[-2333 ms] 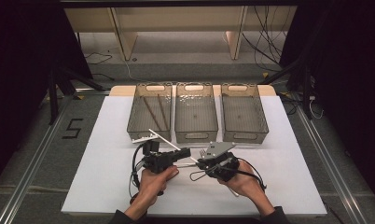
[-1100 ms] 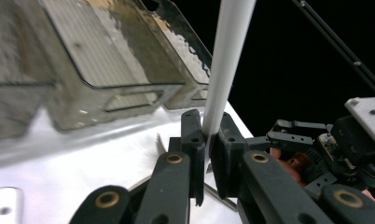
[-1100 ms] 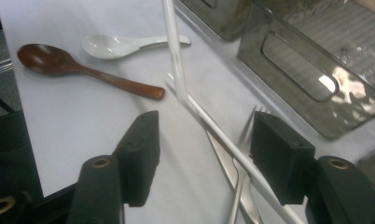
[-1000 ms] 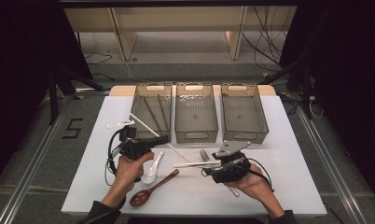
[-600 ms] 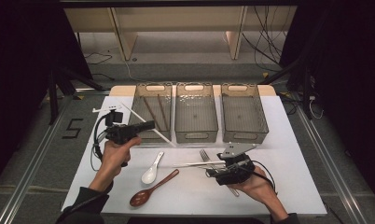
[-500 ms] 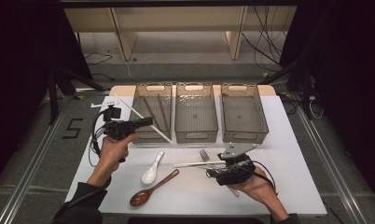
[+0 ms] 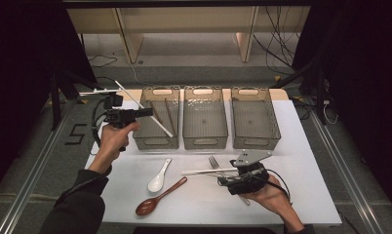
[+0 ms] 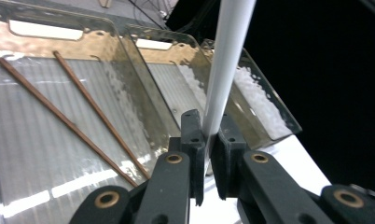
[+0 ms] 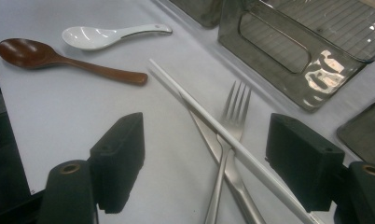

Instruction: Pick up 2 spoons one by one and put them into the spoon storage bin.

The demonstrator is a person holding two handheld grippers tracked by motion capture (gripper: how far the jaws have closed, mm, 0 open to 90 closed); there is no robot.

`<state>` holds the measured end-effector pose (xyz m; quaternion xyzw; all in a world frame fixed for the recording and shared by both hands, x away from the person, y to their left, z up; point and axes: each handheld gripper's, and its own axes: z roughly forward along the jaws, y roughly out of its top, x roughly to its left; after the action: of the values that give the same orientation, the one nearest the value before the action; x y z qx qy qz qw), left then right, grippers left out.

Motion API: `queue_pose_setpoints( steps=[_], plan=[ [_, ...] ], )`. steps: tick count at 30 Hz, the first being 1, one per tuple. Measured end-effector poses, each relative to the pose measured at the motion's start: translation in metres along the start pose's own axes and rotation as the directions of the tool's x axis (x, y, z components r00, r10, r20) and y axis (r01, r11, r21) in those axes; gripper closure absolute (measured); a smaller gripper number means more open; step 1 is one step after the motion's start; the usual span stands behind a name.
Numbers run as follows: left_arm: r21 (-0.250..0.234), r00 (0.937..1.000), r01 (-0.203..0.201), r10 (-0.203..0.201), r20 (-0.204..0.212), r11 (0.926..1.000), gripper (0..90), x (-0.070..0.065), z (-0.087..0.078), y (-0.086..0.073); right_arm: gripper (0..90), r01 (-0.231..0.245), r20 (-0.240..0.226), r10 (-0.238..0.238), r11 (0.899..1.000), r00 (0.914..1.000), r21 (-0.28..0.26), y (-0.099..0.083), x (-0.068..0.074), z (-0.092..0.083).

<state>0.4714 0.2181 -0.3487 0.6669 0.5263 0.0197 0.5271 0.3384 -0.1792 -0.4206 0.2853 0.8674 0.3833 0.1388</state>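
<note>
L gripper [image 7: 146, 111] has lifted, jaws clamped on white chopstick [image 7: 144, 109] over left bin [image 7: 158, 141] at 10 o'clock; R gripper [image 7: 222, 181] jaws just opened around second white chopstick [image 7: 206, 171] on tabletop [image 7: 301, 161], next pick pending.

One mark is readable: a digit "5" [image 7: 75, 134] in dark tape on the grey floor, left of the tabletop [image 7: 301, 146], below the left fingers [image 7: 147, 111]. No labels on bins or cutlery.

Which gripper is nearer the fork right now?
Right. The right gripper hovers open directly over the fork on the table; the left gripper is up by the left bin, clamping a white chopstick.
</note>
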Motion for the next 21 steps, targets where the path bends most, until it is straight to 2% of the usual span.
queue_pose_setpoints(
  steps=[1,2,8,12,21],
  plan=[
    [0.000,1.0000,0.000,0.000,0.000,1.0000,83.8,0.000,0.000,0.000,28.6,-0.002,0.000,0.002,1.000,1.0000,-0.001,0.000,0.000,0.000],
    [0.006,0.9998,0.001,-0.001,-0.019,1.0000,83.9,0.002,0.004,0.004,28.4,-0.001,0.001,0.001,1.000,1.0000,-0.002,0.000,0.000,-0.001],
    [0.039,0.9977,0.002,0.001,-0.068,0.9992,83.8,0.007,0.017,0.010,28.3,0.000,-0.003,0.000,1.000,1.0000,0.004,-0.002,0.000,0.000],
    [0.059,0.9960,0.013,-0.008,-0.089,0.9982,83.8,0.013,0.027,0.012,28.3,0.001,-0.003,-0.001,1.000,1.0000,0.009,-0.002,0.000,0.001],
    [0.100,0.9949,0.034,-0.025,-0.098,0.9944,83.7,0.019,0.041,0.009,28.3,-0.002,0.001,0.002,1.000,1.0000,0.006,-0.003,-0.001,-0.001]
  ],
)
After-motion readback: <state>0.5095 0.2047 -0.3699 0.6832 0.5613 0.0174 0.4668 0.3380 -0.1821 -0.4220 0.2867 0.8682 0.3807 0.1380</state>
